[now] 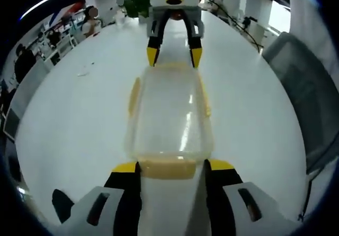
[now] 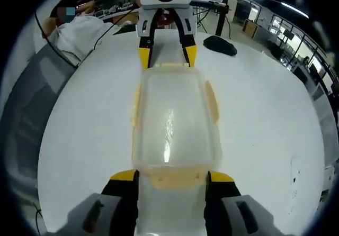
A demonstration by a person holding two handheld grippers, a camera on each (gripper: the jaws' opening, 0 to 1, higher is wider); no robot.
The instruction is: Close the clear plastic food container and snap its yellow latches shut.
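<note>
Left gripper view: left hand-held gripper [image 1: 172,167] spread, jaws flanking near yellow latch [image 1: 167,168] of clear container [image 1: 169,117] on white desk [image 1: 74,119]. Right gripper view: right hand-held gripper [image 2: 172,177] spread likewise, straddling opposite latch [image 2: 174,178], container between both grippers.

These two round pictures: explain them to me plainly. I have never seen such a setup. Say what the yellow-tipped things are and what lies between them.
A person holds two hand tools, each a two-jaw gripper carrying its own fisheye camera. In the left gripper view, the left gripper rises from the bottom and the right gripper faces it. The right gripper view is the reverse: right gripper below, left gripper opposite. Between them, on a white table, lies a clear plastic container, lid on. Each gripper's open jaws flank a yellow end latch. Whether they squeeze it is unclear.
</note>
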